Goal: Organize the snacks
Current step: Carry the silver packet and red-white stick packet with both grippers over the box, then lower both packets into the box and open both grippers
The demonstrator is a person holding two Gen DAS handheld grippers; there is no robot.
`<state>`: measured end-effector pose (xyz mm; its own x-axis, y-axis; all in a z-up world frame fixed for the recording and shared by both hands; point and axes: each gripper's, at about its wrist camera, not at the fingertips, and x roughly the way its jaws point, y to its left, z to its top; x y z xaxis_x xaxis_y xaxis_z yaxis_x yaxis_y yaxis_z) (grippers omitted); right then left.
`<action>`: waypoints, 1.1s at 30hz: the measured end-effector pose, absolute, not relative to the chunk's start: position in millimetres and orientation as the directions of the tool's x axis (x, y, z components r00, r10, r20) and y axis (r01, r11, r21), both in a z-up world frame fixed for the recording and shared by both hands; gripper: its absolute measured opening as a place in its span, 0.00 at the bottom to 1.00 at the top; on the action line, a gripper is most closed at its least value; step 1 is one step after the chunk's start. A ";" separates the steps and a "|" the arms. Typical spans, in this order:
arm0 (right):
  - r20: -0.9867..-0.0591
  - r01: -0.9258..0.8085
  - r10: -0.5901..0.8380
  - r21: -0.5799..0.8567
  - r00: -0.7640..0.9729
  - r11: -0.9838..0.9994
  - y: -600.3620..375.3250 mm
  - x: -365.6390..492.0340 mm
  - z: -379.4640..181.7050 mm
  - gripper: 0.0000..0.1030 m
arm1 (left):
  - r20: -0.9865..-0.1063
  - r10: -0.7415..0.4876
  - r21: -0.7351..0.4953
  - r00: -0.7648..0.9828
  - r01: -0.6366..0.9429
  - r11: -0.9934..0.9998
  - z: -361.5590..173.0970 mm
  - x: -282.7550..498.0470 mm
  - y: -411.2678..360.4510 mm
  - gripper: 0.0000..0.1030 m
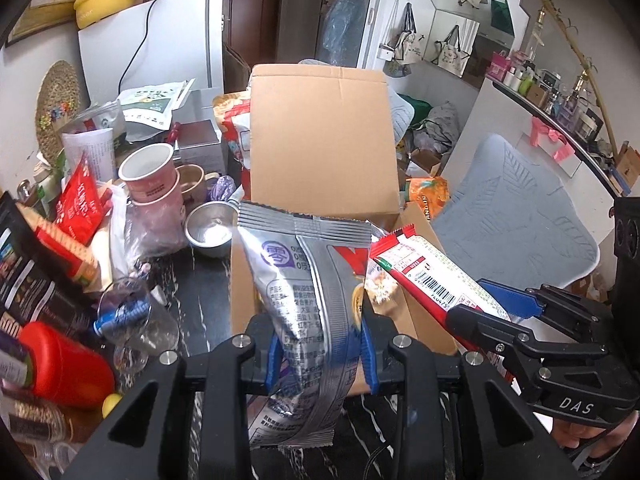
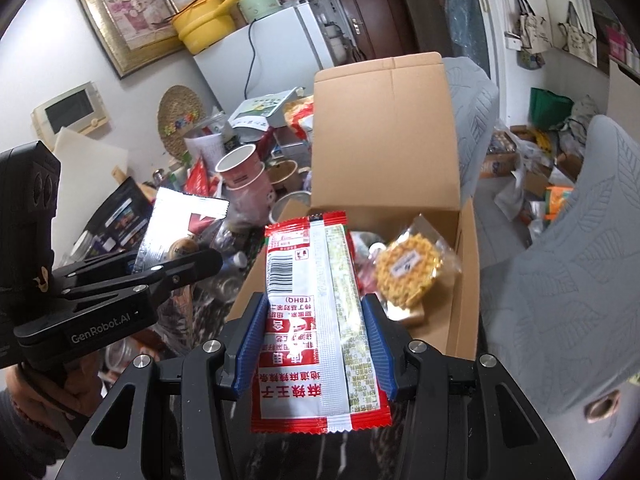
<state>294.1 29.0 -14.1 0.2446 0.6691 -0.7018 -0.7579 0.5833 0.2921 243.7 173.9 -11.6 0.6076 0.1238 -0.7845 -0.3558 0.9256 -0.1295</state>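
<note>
My left gripper (image 1: 322,354) is shut on a silver snack packet (image 1: 304,296), held upright in front of the open cardboard box (image 1: 320,136). My right gripper (image 2: 314,344) is shut on a red-and-white snack packet (image 2: 308,312), its blue pads pressing both long edges. In the left wrist view that red packet (image 1: 424,280) and the right gripper (image 1: 492,316) reach in from the right over the box. The box (image 2: 384,128) holds a clear-wrapped yellow round snack (image 2: 406,270). The silver packet (image 2: 176,220) and the left gripper (image 2: 192,264) show at left in the right wrist view.
The dark marble table left of the box is crowded: stacked pink cups (image 1: 150,178), a steel bowl (image 1: 208,230), a glass (image 1: 136,320), a red bottle (image 1: 64,364), red snack bags (image 1: 78,200). A grey chair (image 1: 516,220) stands right of the box. A white fridge (image 1: 160,40) is behind.
</note>
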 end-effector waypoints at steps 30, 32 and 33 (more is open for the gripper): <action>-0.786 -0.742 0.585 0.269 0.199 0.614 86.0 372.2 -91.6 0.46 | -0.887 0.089 -0.112 0.454 -0.398 0.910 -107.8 322.7 205.6 0.30; -0.792 -0.744 0.578 0.264 0.196 0.613 87.5 372.9 -97.3 0.46 | -0.892 0.097 -0.097 0.441 -0.398 0.912 -112.4 324.0 205.9 0.30; -0.798 -0.745 0.572 0.261 0.191 0.613 88.3 373.5 -101.0 0.46 | -0.896 0.097 -0.094 0.432 -0.399 0.912 -115.2 324.7 206.4 0.30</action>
<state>373.5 88.3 -101.0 0.1909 0.5721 -0.7977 -0.7454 0.6133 0.2614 324.7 206.4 -115.2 0.4325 0.0973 -0.8964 -0.3995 0.9119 -0.0938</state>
